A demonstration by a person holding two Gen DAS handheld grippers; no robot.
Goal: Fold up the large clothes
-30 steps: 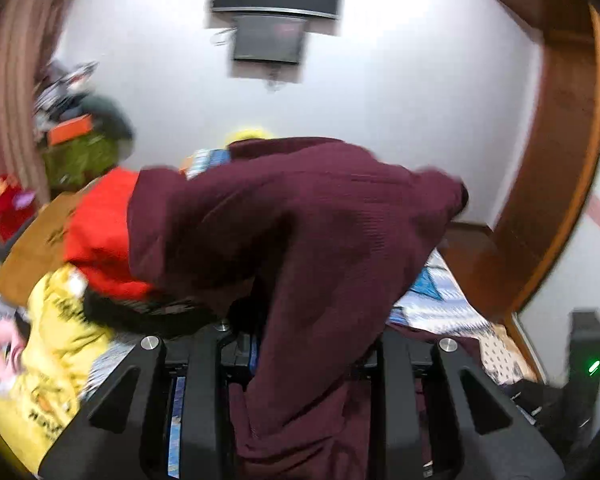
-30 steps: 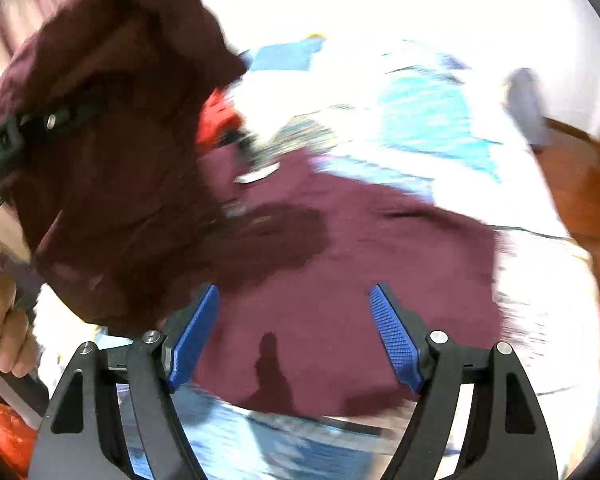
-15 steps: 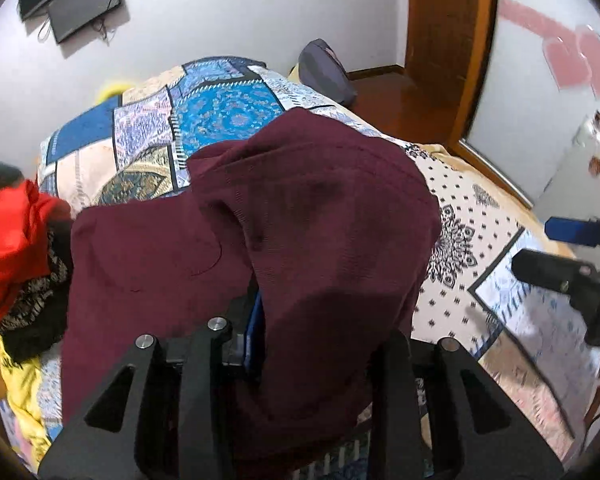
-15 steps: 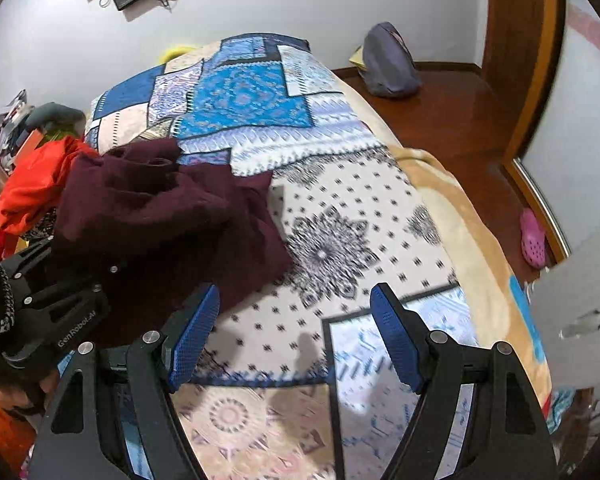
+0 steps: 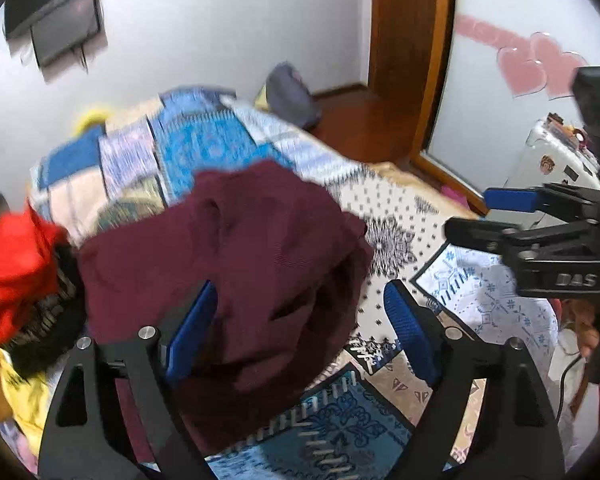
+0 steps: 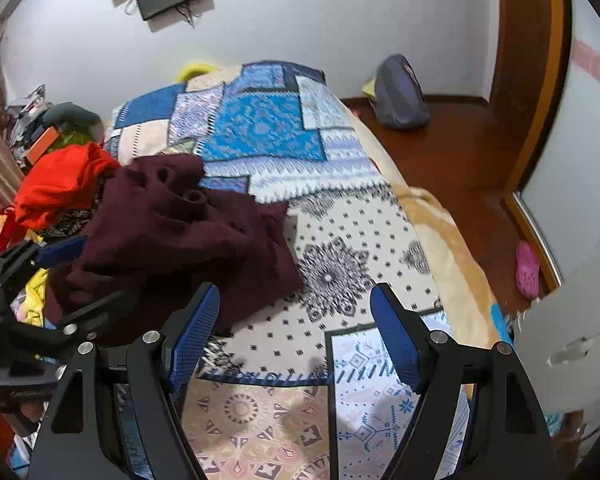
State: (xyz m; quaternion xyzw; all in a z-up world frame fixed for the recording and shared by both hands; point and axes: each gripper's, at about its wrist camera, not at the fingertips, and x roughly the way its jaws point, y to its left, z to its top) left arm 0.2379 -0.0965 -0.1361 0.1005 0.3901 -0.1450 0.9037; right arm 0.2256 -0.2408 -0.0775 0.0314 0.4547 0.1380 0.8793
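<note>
Left wrist view: my left tongs [image 5: 300, 320] have just been opening and now stand spread. The maroon sweater [image 5: 236, 248] lies between the blue pads; the left pad looks to brush the cloth, but neither pad presses it. The sweater sits in a loose heap on the near left part of the patchwork bedspread [image 5: 400, 216], against the red garment [image 5: 12, 264] at far left. My right tongs [image 5: 512, 216] show at the right edge, over bare bedspread.

Right wrist view: right tongs [image 6: 296, 328] spread, nothing between the pads. Sweater [image 6: 180, 232] is left of them, rumpled, two cuff-like openings showing on top of the heap.

Handling, my judgement: soft ribbed knit, limp, fairly heavy for cloth, not slippery, not fragile. It will sag and bunch. Best to pinch a hem or shoulder edge, one corner per tong, and pull flat before folding.

Look: dark maroon, plain, thick folds, not yet folded.
</note>
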